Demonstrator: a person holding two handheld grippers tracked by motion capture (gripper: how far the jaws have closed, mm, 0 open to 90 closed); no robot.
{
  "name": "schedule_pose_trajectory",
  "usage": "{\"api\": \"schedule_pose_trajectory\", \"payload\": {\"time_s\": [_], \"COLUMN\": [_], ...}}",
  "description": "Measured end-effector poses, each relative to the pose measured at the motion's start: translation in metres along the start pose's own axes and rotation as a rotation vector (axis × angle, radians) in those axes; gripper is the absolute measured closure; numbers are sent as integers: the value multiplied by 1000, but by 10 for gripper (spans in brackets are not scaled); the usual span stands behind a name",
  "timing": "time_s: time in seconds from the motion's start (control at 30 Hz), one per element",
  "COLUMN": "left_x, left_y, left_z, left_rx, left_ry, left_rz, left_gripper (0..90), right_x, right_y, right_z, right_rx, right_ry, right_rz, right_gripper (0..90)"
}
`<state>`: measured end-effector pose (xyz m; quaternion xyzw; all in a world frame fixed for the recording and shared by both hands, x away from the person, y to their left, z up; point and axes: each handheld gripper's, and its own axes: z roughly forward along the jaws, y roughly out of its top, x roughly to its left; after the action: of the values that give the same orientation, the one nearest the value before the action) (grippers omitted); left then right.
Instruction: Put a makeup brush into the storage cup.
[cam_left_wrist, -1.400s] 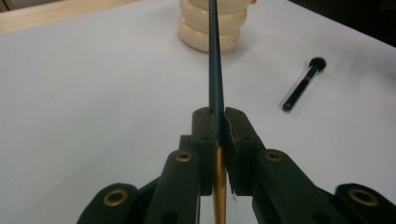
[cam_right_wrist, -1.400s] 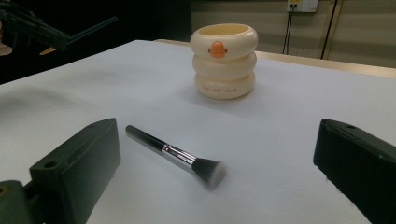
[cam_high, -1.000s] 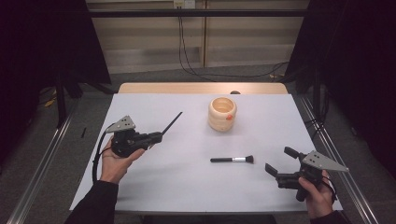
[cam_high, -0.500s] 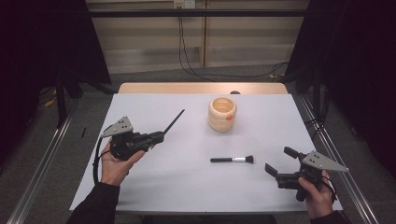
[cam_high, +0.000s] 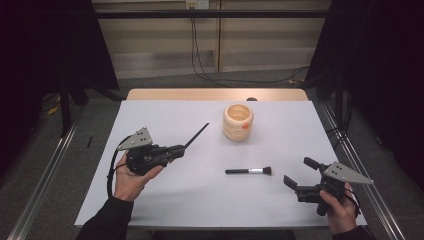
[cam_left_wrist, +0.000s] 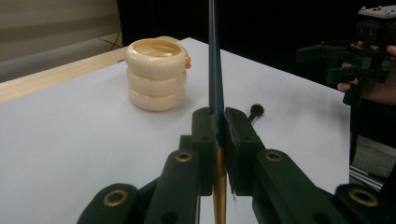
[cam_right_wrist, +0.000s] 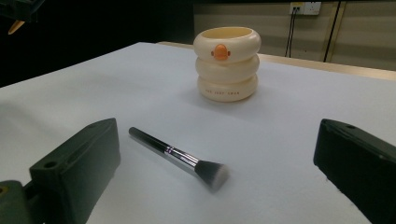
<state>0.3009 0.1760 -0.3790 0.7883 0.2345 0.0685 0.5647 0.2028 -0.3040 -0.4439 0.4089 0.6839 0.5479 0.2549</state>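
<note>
Left gripper (cam_high: 181, 149) clamps a thin dark brush (cam_high: 196, 136) left of the holder (cam_high: 238, 121), while right gripper (cam_high: 300, 176) stands apart.

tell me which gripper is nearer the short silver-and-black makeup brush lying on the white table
Right. The right gripper sits just beside the makeup brush's bristle end; the left gripper is farther off past its handle.

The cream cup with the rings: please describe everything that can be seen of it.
The cream cup looks like three stacked rounded rings of glossy plastic or ceramic, open at the top, its inside more yellow. A small orange duck-like face sits on the top ring, and faint small lettering runs along the bottom ring. It stands upright on the white table, toward the far side, beyond the makeup brush lying flat. Nothing touches it except the table; whether it holds anything cannot be told.
</note>
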Motion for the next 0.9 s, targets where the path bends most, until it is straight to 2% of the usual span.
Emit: {"api": "schedule_pose_trajectory", "payload": {"time_s": [0.2,0.23,0.3,0.9], "left_x": [-5,-5,-8,-27], "left_y": [1,1,2,5], "left_z": [4,5,6,26], "left_rx": [11,1,12,43], "left_ry": [-9,-26,-25,-101], "left_rz": [4,2,12,49], "left_gripper": [834,834,834,834], "right_x": [0,0,0,0], "right_y": [0,0,0,0], "right_z": [0,0,0,0], "right_rx": [-2,-3,-1,-4], "right_ry": [3,4,5,15], "right_rz": [2,0,1,1], "right_gripper": [1,1,1,0]}}
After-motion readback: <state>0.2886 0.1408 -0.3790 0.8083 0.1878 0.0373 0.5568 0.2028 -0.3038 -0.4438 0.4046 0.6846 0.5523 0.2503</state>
